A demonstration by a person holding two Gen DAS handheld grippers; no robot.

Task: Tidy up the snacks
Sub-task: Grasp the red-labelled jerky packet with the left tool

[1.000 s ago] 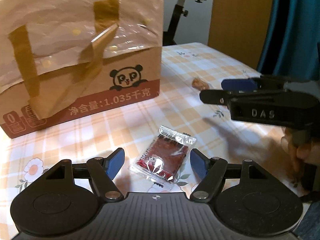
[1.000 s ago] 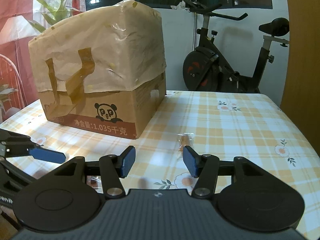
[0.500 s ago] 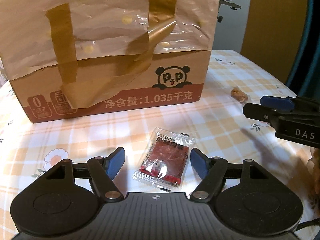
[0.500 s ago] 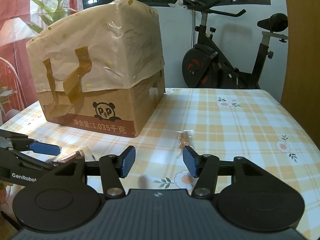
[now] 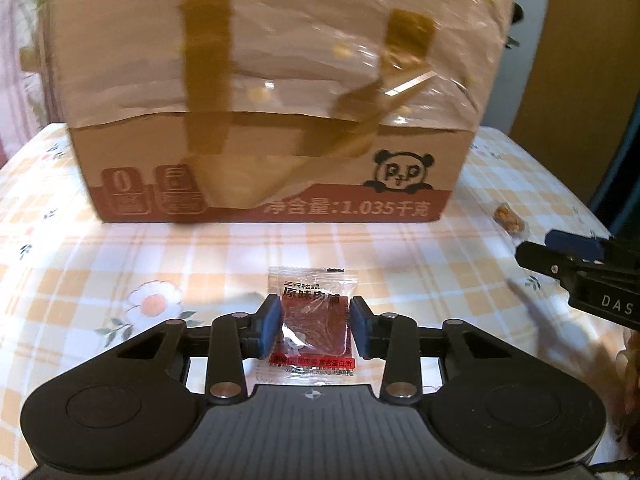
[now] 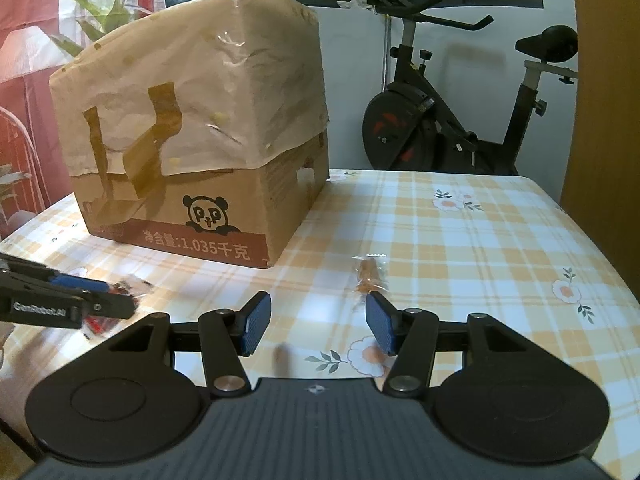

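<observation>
The jerky packet (image 5: 313, 325), low centre, is pinched by the left tongs (image 5: 313, 326); it should be lifted level. The right tongs (image 6: 316, 326) are held spread, empty.

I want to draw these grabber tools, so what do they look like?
Both are black. The left gripper and right gripper each have two thin arms with silver rivets, blue pads on the fingers, two round discs and a ribbed grey base. Seen side-on, white letters read "DAS" on the right one and "GenRobot.AI" on the left.
</observation>
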